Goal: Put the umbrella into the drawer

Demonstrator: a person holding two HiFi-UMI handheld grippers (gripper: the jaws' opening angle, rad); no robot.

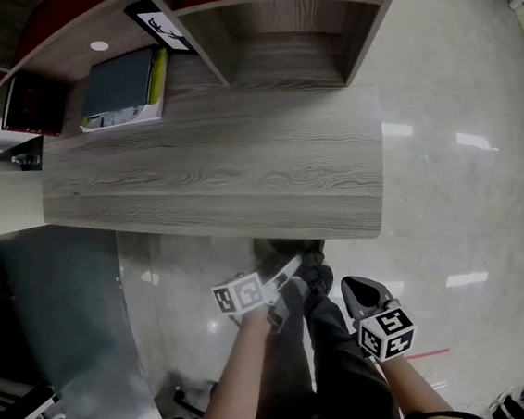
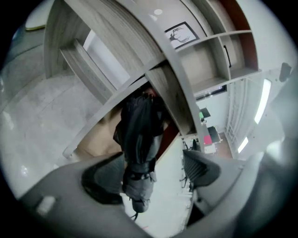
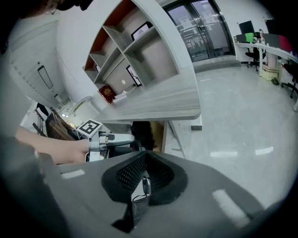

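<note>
The left gripper (image 2: 152,173) is held wide open, nothing clamped. The folded umbrella (image 2: 138,139) lies between its jaws, nearer the 9 o'clock pad, its far end lost in shadow at the drawer (image 2: 98,137). The right gripper (image 3: 145,162) is closed; a cord (image 3: 138,204) at its tips cannot be identified.

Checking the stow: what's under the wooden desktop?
A folded umbrella reaching into the open drawer, its near end sticking out. Its far end and the drawer's depths are hidden.
</note>
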